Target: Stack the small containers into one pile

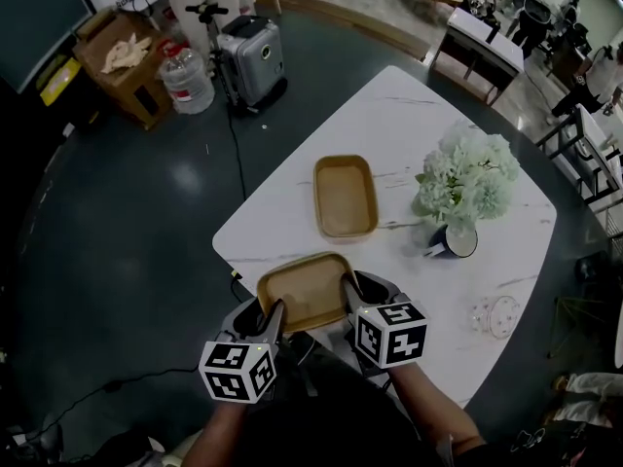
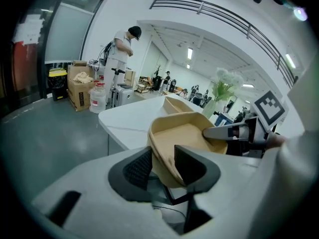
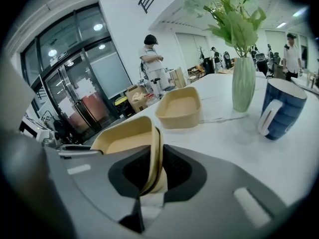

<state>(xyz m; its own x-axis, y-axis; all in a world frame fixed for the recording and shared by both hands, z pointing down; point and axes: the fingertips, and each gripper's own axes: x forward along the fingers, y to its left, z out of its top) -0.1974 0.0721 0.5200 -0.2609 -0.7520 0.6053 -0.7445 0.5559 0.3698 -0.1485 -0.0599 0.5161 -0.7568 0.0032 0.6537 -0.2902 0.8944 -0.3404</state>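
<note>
A tan container (image 1: 302,290) sits at the near corner of the white table (image 1: 409,115), overhanging its edge. My right gripper (image 1: 358,288) is shut on its right rim; in the right gripper view the thin wall (image 3: 124,141) is pinched between the pads of that gripper (image 3: 157,171). My left gripper (image 1: 265,317) straddles the container's left corner (image 2: 187,133); the wall runs between the wide-set jaws of that gripper (image 2: 162,166), and no squeeze shows. A second tan container (image 1: 345,196) lies empty farther out on the table (image 3: 179,108).
A vase of pale flowers (image 1: 465,178) and a blue mug (image 1: 453,241) stand right of the far container. A small clear glass piece (image 1: 496,314) lies near the right edge. On the floor beyond are a suitcase (image 1: 251,58), a water bottle (image 1: 187,78) and a person (image 2: 122,54).
</note>
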